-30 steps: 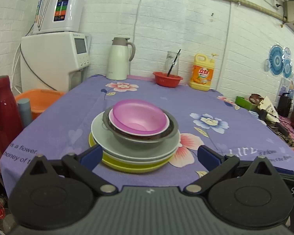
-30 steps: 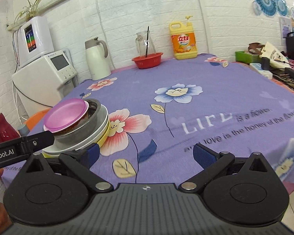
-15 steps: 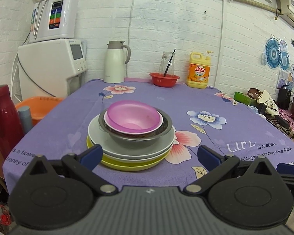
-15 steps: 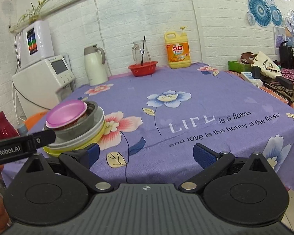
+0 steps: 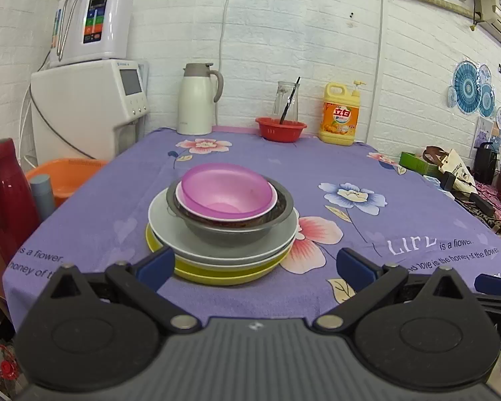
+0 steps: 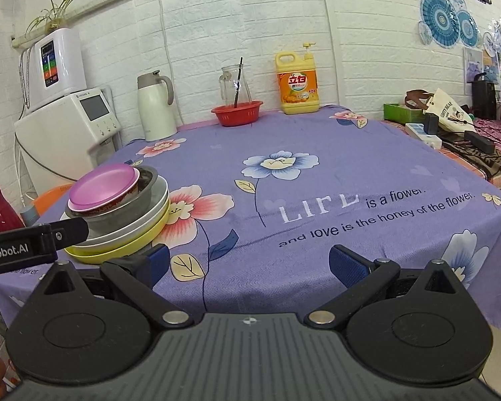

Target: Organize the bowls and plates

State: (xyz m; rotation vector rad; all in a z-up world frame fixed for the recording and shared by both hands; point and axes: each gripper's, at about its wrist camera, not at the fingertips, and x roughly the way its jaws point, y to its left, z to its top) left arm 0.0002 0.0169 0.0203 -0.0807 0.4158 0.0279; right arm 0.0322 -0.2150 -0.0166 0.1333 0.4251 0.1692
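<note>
While both sets of jaws stand wide and empty short of the worktop (image 5: pixel 317 167), the bowls (image 5: pixel 225 197) sit nested on stacked plates (image 5: pixel 217 250), fitting either a finished or an unsorted pile.

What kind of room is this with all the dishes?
Probably a home kitchen or dining corner. A table with a purple flowered cloth holds stacked bowls and plates, a yellow dish soap bottle and a white thermos jug by a white brick wall.

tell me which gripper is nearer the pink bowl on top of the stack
Left. The left gripper faces the pink bowl head-on, jaws open just short of the stack. The right gripper sits off to the stack's right, over bare tablecloth.
</note>
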